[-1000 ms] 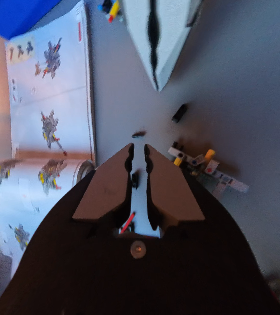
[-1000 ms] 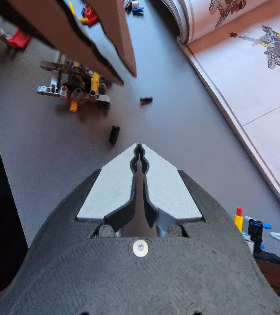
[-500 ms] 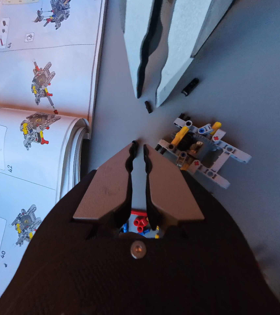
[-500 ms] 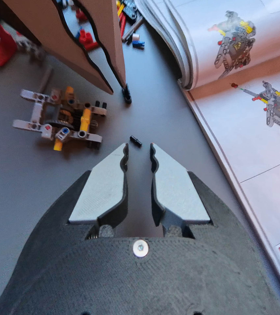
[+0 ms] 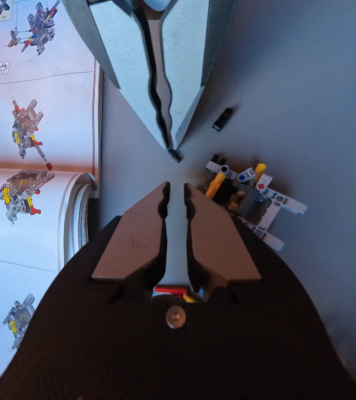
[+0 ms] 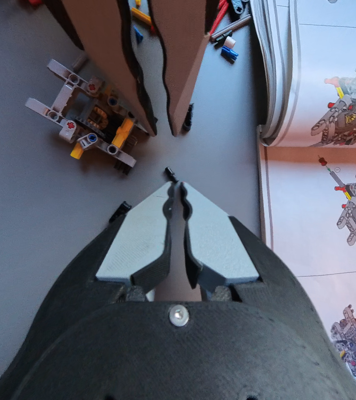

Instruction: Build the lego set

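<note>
Right gripper (image 6: 176, 183) pinched small black pin (image 6: 171, 174) by its near end; tiny, light, stiff, slippery. Left gripper (image 5: 176, 190) narrow, nothing between fingers, brick assembly (image 5: 251, 199) beside.

right fingers (image 6: 173, 184) apparently closed on black pin (image 6: 171, 173)

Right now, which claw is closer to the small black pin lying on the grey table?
Right. The right claw has its tips closed on one end of the small black pin. The left claw stands apart from it across bare grey table, slightly open with nothing between its pads.
</note>
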Tool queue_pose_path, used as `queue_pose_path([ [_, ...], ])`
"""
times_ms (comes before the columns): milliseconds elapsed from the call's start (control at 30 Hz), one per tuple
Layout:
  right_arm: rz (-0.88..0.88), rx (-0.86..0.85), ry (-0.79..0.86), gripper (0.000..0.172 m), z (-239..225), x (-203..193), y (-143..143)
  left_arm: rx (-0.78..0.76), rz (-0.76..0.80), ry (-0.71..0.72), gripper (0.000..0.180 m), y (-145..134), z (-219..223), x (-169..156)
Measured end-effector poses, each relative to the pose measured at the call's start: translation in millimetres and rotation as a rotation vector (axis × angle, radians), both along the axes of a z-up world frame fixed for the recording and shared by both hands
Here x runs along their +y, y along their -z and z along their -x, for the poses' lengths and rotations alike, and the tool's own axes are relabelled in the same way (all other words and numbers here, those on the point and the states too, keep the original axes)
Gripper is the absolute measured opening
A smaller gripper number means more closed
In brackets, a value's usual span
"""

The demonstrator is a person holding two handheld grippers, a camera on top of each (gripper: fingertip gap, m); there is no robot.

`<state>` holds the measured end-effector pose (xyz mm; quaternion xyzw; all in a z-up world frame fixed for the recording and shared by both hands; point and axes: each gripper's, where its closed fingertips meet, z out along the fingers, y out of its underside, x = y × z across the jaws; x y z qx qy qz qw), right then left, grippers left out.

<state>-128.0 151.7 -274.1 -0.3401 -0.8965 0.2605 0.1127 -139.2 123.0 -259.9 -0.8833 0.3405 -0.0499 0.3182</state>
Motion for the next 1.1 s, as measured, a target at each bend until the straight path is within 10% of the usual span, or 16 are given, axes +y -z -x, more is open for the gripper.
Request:
queue_pose_path([
  [1100,0.161,-0.11,-0.006,0.001,2.8,-15.5,-2.4,-0.042,0.083,0.007,0.018,-1.6,4.2,3.4],
])
